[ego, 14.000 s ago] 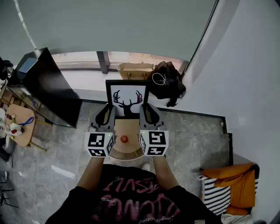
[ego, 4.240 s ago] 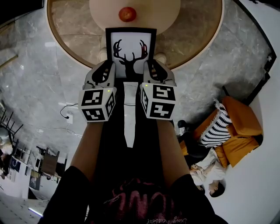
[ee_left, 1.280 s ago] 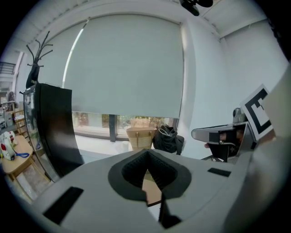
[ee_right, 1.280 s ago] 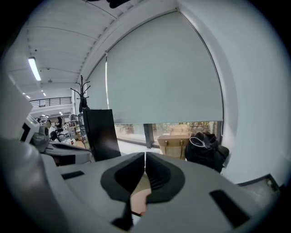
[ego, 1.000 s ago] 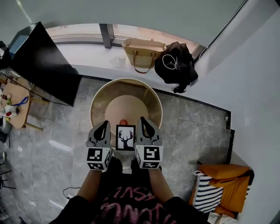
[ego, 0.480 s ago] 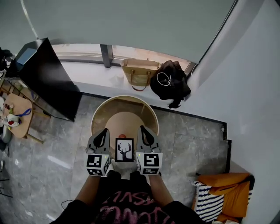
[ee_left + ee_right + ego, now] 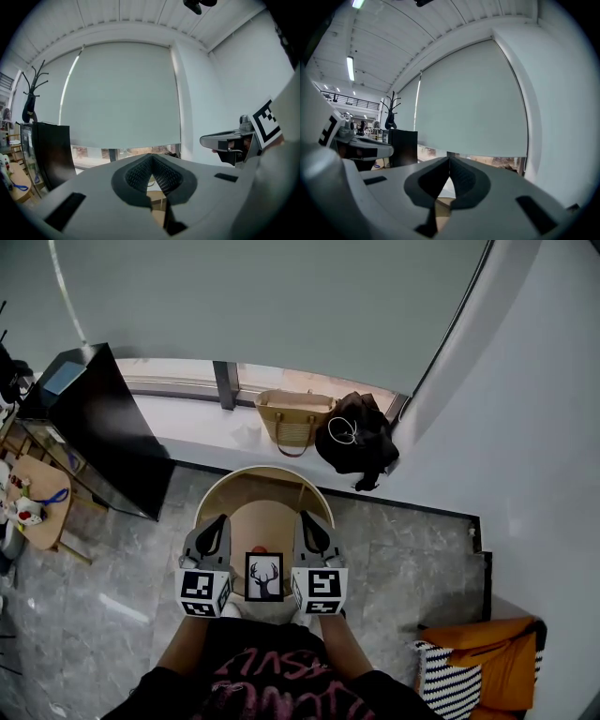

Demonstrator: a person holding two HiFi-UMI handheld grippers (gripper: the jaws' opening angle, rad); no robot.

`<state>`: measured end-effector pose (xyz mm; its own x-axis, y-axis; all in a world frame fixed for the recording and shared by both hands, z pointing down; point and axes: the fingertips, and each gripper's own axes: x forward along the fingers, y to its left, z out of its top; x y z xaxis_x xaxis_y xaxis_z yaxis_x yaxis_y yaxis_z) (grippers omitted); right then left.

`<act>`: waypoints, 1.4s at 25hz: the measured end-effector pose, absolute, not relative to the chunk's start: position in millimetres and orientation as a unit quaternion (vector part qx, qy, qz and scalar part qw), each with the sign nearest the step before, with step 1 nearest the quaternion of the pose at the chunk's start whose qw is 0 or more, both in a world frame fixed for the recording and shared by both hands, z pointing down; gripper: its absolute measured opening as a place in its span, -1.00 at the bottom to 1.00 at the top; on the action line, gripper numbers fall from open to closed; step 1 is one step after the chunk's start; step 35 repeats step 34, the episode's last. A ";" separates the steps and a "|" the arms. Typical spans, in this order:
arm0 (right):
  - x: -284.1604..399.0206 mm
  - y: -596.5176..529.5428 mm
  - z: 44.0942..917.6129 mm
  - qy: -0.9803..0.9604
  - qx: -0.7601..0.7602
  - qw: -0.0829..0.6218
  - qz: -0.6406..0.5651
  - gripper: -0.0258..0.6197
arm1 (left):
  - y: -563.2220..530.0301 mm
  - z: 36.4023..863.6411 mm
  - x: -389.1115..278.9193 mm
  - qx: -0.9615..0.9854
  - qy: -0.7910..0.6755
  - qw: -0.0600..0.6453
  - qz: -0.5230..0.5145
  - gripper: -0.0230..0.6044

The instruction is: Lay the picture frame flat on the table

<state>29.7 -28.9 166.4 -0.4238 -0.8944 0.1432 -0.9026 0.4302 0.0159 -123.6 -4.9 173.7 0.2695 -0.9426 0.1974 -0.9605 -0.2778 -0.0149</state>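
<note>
Two grippers, our left gripper [image 7: 220,521] and right gripper [image 7: 304,519], are pinching tight on nothing. The picture frame [image 7: 264,576] is lying at the table's [image 7: 272,493] 6 o'clock edge, looking flat. We are likely finishing; next, just backing away gently.

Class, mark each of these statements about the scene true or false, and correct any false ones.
1. Both grippers have their jaws shut with nothing between them. True: see the left gripper and the right gripper.
2. The picture frame shows a cat. False: it shows a black deer's head with antlers.
3. The table is round. True.
4. The tan bag sits on the table. False: it stands on the window sill, beside a black bag.
</note>
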 end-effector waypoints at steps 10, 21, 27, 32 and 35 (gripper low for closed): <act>28.9 -31.6 160.9 -0.845 0.531 0.061 0.028 -0.86 | -15.4 167.6 -124.8 0.794 -0.601 0.047 0.076 -0.89; 29.5 -35.6 160.6 -0.842 0.535 0.063 0.019 -0.86 | -21.0 156.5 -125.3 0.794 -0.603 0.030 0.068 -0.89; 30.3 -40.3 159.2 -0.842 0.535 0.062 0.019 -0.86 | -27.6 151.5 -124.7 0.794 -0.604 0.025 0.060 -0.89; 29.4 -50.0 160.7 -0.843 0.534 0.063 0.018 -0.86 | -36.1 149.3 -121.9 0.793 -0.605 0.008 0.074 -0.89; 30.7 -55.0 161.2 -0.843 0.535 0.063 0.017 -0.86 | -40.4 149.5 -119.1 0.794 -0.602 0.002 0.087 -0.89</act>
